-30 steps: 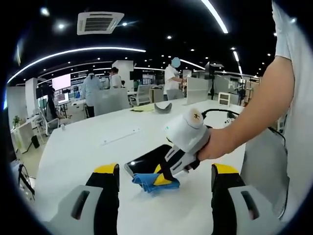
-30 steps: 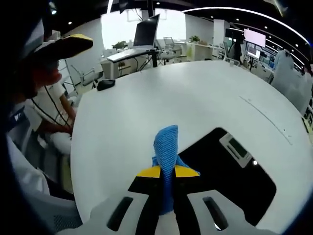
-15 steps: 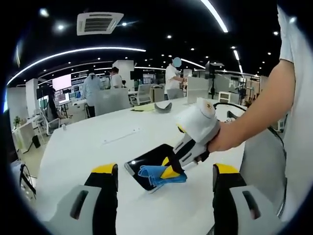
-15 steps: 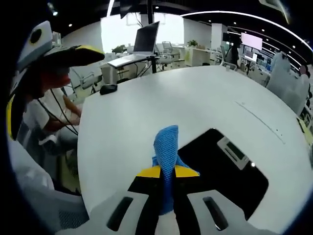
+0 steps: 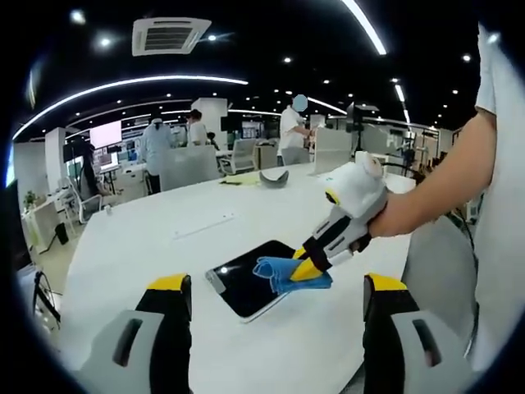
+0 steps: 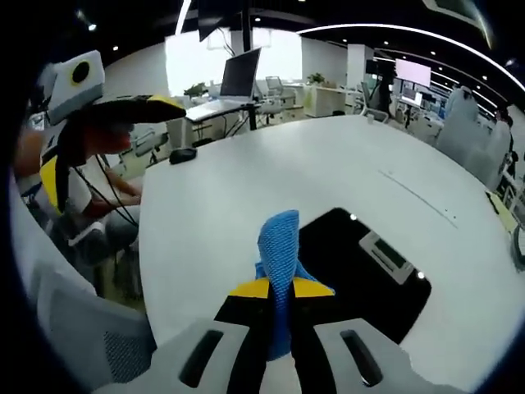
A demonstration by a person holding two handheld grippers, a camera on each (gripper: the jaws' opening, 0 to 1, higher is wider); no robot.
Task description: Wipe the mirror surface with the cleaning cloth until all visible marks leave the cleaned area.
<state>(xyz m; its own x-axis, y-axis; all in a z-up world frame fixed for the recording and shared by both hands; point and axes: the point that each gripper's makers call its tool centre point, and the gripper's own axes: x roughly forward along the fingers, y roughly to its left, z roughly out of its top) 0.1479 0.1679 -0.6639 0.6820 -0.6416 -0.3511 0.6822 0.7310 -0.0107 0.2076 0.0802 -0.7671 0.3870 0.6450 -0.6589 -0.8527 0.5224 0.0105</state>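
White-bodied grippers, black yellow-tipped jaws, white sleeve [image 5: 492, 74]

mirrors: one, a dark rectangular mirror [image 5: 246, 281] flat on the surface [image 5: 148, 246]
cleaning cloths: one, a blue cleaning cloth [image 5: 283, 274] at the mirror's edge
tools: two, the left tool [image 5: 275, 328] near the mirror and the right tool [image 5: 310, 269] at the cloth
computer mice: one, a black mouse [image 6: 183, 154] far across the surface from the mirror
laptops: one, a laptop [image 6: 234, 82] on a desk beyond the mouse
people standing beyond the surface: three
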